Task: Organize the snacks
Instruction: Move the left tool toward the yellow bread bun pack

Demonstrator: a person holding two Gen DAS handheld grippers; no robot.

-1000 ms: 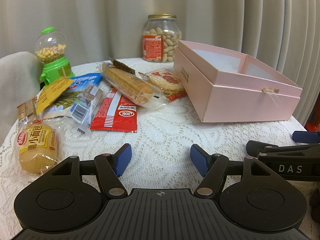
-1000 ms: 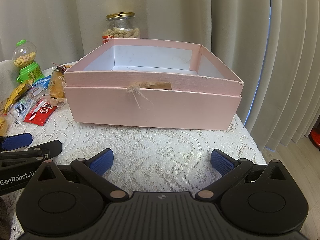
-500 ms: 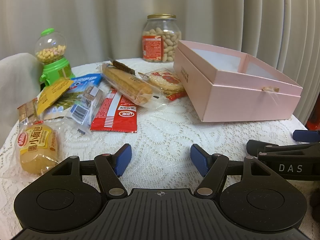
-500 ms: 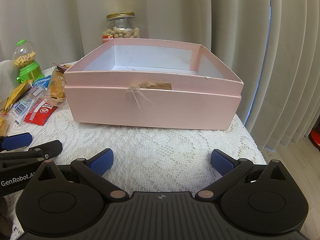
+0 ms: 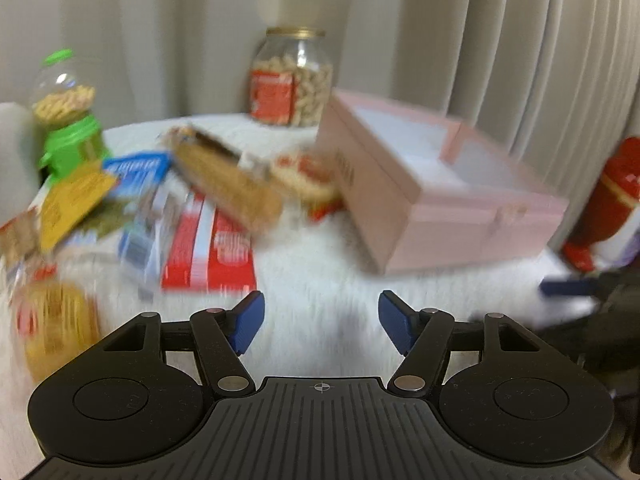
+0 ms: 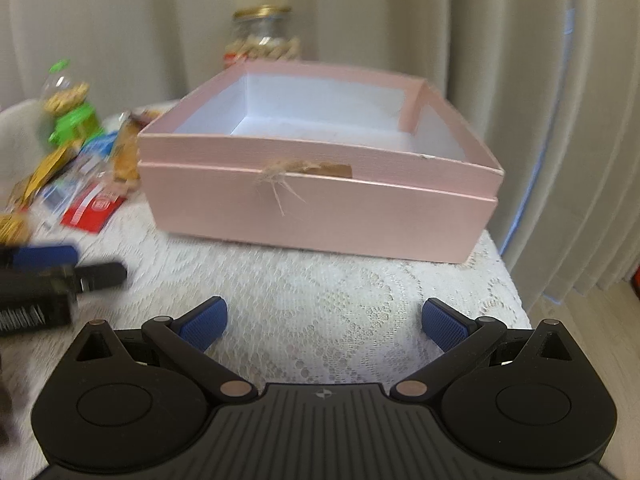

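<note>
An open, empty pink box (image 6: 320, 184) stands on the lace-covered table (image 6: 320, 288); it also shows in the left wrist view (image 5: 440, 200). Several wrapped snacks lie in a pile at the left: a red packet (image 5: 212, 256), a long bread stick (image 5: 228, 184), a round cracker pack (image 5: 304, 176), a blue packet (image 5: 136, 168), a yellow bun (image 5: 56, 328). My left gripper (image 5: 320, 320) is open and empty, above the cloth in front of the pile. My right gripper (image 6: 322, 322) is open and empty, in front of the box. The left view is blurred.
A peanut jar (image 5: 292, 80) stands behind the box. A green candy dispenser (image 5: 68, 128) stands at the far left. Curtains hang behind and to the right. The table's right edge (image 6: 508, 280) is close to the box. A red object (image 5: 612, 192) sits past the table.
Both grippers have risen and tilted, so the box interior shows more. The left gripper is moving fast, blurring its view. Both stay open.
</note>
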